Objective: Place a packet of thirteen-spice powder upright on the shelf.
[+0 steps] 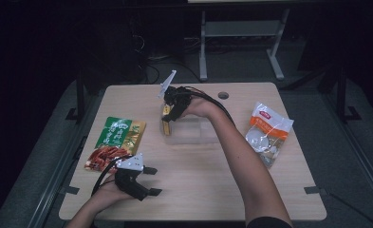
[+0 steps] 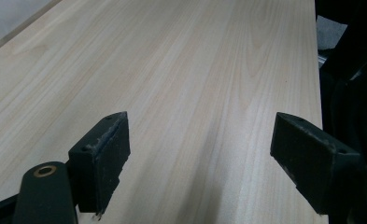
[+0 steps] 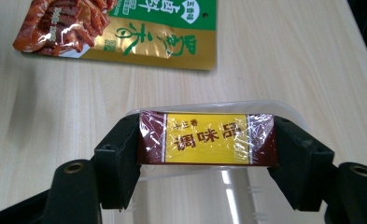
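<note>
**Over the clear box, a packet held in the jaws**

Over the far middle of the pale wooden table (image 1: 198, 190), the person's right arm reaches forward, hand bent down at the wrist. The right gripper (image 3: 208, 144) points down, its black jaws clamped on the two ends of a small yellow and dark red wrapped packet (image 3: 207, 138). The packet hangs just above the near-left corner of a clear plastic box (image 1: 196, 130). I cannot tell what is inside the box.

Near the front left edge, the left gripper (image 1: 151, 181) sits low over the wood, jaws wide apart with nothing between them.

A flat green and gold snack bag (image 1: 116, 142) lies left of the box. A white and orange bag (image 1: 268, 133) lies on the right.
</note>
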### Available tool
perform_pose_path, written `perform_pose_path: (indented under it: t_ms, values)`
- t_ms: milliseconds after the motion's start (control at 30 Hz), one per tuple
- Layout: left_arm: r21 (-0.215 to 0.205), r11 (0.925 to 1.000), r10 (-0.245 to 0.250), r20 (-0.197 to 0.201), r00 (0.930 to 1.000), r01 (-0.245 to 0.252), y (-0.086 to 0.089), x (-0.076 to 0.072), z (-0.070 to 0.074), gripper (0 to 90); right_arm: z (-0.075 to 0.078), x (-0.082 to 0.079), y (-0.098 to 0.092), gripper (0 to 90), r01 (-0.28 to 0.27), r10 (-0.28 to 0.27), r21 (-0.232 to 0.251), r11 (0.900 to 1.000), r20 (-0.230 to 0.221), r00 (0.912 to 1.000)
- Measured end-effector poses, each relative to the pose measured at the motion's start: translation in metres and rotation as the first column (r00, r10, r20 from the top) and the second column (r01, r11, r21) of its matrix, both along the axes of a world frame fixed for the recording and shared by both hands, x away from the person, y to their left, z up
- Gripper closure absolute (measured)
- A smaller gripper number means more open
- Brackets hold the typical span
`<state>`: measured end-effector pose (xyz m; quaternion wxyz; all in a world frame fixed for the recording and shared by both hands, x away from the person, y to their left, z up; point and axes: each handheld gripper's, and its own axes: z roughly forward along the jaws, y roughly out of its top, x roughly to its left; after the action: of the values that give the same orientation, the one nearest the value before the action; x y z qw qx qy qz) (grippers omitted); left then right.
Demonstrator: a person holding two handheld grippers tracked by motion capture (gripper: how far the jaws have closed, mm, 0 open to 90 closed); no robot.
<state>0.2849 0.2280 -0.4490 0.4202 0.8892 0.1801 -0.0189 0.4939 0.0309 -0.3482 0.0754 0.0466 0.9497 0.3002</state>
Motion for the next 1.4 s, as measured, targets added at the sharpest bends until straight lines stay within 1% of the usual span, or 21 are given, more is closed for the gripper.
perform_pose_path:
  t_ms: [100,267,333,433,533,567,633,667,700,733,867,933,1000,1100,1167,1233,1267,1300,1333,1400]
  values:
    - [-0.001,1.0,0.0,-0.001,1.0,0.0,0.0,0.0,0.0,19.5,-0.005,0.002,0.003,30.8,0.0,0.0,-0.009,1.0,-0.006,1.0]
    - [-0.002,1.0,0.002,0.0,1.0,-0.002,0.0,0.0,-0.001,19.4,-0.004,0.003,0.003,27.2,0.015,-0.014,0.01,1.0,-0.036,0.9992]
    - [-0.001,1.0,0.003,0.004,1.0,-0.003,0.0,0.0,0.0,19.2,-0.003,0.003,0.003,25.4,0.028,-0.027,0.016,0.999,-0.043,0.9987]
    - [-0.002,1.0,0.005,0.009,0.9999,-0.005,0.0,0.0,-0.001,18.6,0.001,0.002,-0.001,21.3,0.044,-0.043,0.03,0.999,-0.04,0.9983]
    - [-0.003,0.9999,0.01,0.008,0.9999,-0.01,0.001,0.001,-0.001,18.1,0.007,0.0,-0.006,18.2,0.06,-0.058,0.064,0.996,-0.032,0.9978]
    - [-0.008,0.9999,0.014,0.008,0.9999,-0.014,0.001,0.001,-0.001,17.9,0.009,-0.001,-0.009,17.9,0.064,-0.062,0.077,0.995,-0.031,0.9976]
    - [-0.013,0.9998,0.014,0.023,0.9996,-0.014,0.001,0.001,0.0,17.1,0.014,-0.004,-0.014,15.7,0.08,-0.077,0.109,0.991,-0.036,0.9964]
    - [-0.018,0.9996,0.021,0.025,0.9995,-0.021,0.001,0.001,0.001,16.7,0.016,-0.005,-0.018,15.2,0.085,-0.081,0.125,0.988,-0.031,0.9962]
    - [-0.021,0.9994,0.026,0.023,0.9994,-0.025,0.001,0.0,0.001,16.7,0.018,-0.007,-0.021,15.2,0.088,-0.083,0.137,0.987,-0.039,0.9957]
    - [-0.027,0.9992,0.029,0.02,0.9994,-0.028,0.001,0.0,0.002,16.7,0.019,-0.009,-0.025,14.8,0.093,-0.089,0.141,0.986,-0.039,0.9953]
    - [-0.016,0.999,0.041,0.022,0.9989,-0.041,0.001,0.0,0.002,16.5,0.02,-0.019,-0.039,14.6,0.106,-0.102,0.16,0.981,-0.032,0.9943]
    - [-0.012,0.9986,0.052,0.022,0.9984,-0.052,0.001,0.0,0.002,16.5,0.02,-0.024,-0.048,14.6,0.122,-0.116,0.168,0.978,-0.041,0.9923]
    - [-0.006,0.9979,0.064,0.026,0.9976,-0.064,0.001,0.001,0.003,16.5,0.019,-0.03,-0.057,14.6,0.134,-0.129,0.172,0.976,-0.041,0.9909]
    - [0.005,0.9966,0.082,0.035,0.996,-0.082,0.001,0.001,0.006,16.4,0.017,-0.039,-0.071,14.6,0.173,-0.166,0.181,0.968,-0.051,0.9847]
    - [0.004,0.9948,0.102,0.034,0.9942,-0.102,0.001,0.002,0.007,16.4,0.016,-0.044,-0.08,14.6,0.195,-0.192,0.173,0.965,-0.034,0.9808]
    - [0.009,0.9935,0.113,0.04,0.9928,-0.114,0.001,0.003,0.009,16.5,0.016,-0.051,-0.088,14.6,0.224,-0.221,0.174,0.959,-0.038,0.9745]
    - [0.007,0.9925,0.122,0.039,0.9918,-0.122,0.001,0.004,0.009,16.4,0.015,-0.054,-0.092,14.6,0.226,-0.223,0.18,0.957,-0.038,0.974]
    - [0.01,0.9917,0.127,0.04,0.9911,-0.128,0.001,0.004,0.01,16.5,0.015,-0.058,-0.097,14.6,0.237,-0.232,0.181,0.954,-0.048,0.9715]
    - [0.026,0.9922,0.121,0.049,0.9914,-0.122,0.001,0.006,0.011,16.5,0.014,-0.061,-0.1,14.6,0.237,-0.233,0.188,0.953,-0.045,0.9714]
    - [0.031,0.9913,0.126,0.052,0.9907,-0.127,0.0,0.006,0.012,16.5,0.013,-0.064,-0.103,14.7,0.239,-0.235,0.193,0.952,-0.043,0.9711]
